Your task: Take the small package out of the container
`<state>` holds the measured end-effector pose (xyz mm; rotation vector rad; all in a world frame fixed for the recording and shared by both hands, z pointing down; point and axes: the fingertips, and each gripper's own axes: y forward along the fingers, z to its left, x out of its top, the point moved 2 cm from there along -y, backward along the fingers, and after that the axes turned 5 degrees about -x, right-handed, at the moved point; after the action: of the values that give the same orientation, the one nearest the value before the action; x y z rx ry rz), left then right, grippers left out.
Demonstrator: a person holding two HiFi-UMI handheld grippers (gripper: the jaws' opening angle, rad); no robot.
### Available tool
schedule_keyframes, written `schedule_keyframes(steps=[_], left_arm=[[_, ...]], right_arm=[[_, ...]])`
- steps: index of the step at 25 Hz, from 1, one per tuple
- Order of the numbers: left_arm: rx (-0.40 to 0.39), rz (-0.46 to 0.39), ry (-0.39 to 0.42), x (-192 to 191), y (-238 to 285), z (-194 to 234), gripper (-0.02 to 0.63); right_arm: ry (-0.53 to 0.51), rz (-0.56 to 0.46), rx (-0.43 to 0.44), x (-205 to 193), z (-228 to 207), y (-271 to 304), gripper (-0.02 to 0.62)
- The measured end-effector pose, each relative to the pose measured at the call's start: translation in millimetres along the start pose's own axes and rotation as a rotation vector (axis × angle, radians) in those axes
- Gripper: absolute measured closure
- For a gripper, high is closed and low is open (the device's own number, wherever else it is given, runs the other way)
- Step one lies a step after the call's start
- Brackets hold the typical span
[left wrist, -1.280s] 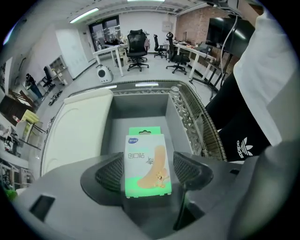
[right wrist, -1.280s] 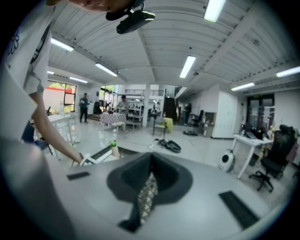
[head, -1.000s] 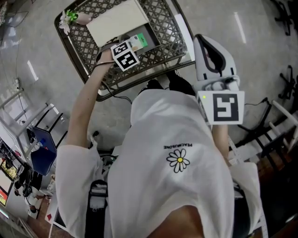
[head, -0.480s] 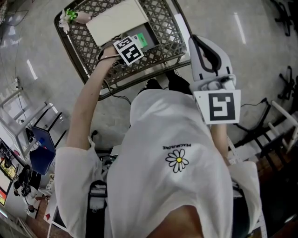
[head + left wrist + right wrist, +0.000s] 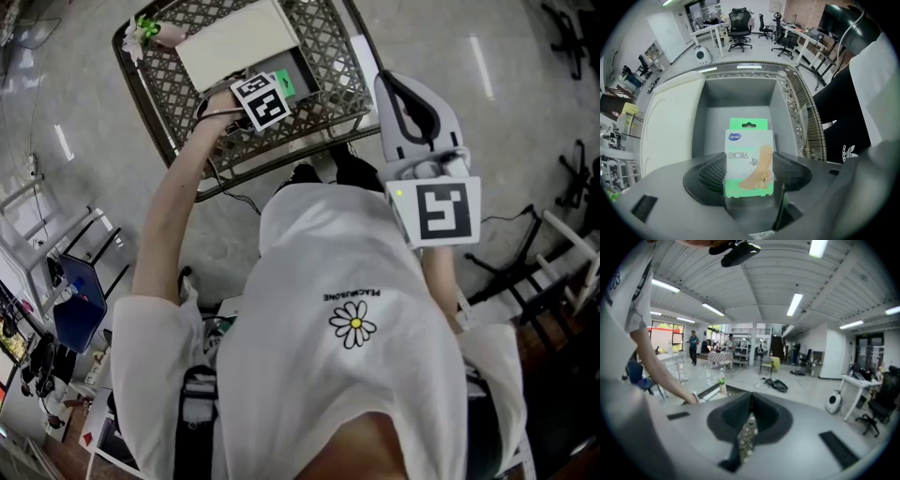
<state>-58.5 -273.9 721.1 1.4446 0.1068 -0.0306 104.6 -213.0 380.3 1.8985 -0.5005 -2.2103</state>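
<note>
Step in hand: the grasp. The left gripper (image 5: 748,163) points down into the grey container (image 5: 740,89), at 12 o'clock in the head view. Its jaws have just been closing and grip the small package (image 5: 748,140) by its side edges. The right gripper (image 5: 750,401), at 2 o'clock, has its jaws closed and empty. Next move, in my judgement: a straight lift clear of the walls.

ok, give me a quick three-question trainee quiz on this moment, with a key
1. True or false: the right gripper holds the small package.
2. Where is the small package? A) on the floor B) in the gray container, between the jaws of the left gripper C) on an office chair
3. What colour is the package's top strip?
Key: 1 false, its jaws are shut and empty. 2 B; those jaws have just been closing, with their pads against the package's side edges. 3 green.
</note>
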Motion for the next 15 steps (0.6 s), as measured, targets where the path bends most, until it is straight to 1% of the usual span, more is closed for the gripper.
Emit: schedule_keyframes(steps=[2, 5, 8, 13, 15], left_arm=[[0.014, -0.016, -0.001, 1.9, -10.5, -0.7, 0.282], [0.064, -0.083, -0.003, 13.6, -43.7, -0.3, 0.282], [0.131, -0.165, -0.017, 31.1, -88.4, -1.8, 0.282], [0.264, -0.299, -0.071, 48.0, -167.4, 8.5, 0.282], [0.316, -0.358, -0.091, 58.4, -199.8, 10.8, 0.282]], right_arm=[[0.000, -0.012, 0.008, 2.2, 1.2, 1.2, 0.565], [-0.019, -0.034, 0.023, 7.9, 3.6, 3.5, 0.565], [-0.028, -0.058, 0.038, 17.3, 5.8, 0.4, 0.565], [-0.050, -0.113, 0.073, 38.4, 13.7, 8.5, 0.565], [-0.052, -0.135, 0.084, 47.6, 9.5, 12.2, 0.565]])
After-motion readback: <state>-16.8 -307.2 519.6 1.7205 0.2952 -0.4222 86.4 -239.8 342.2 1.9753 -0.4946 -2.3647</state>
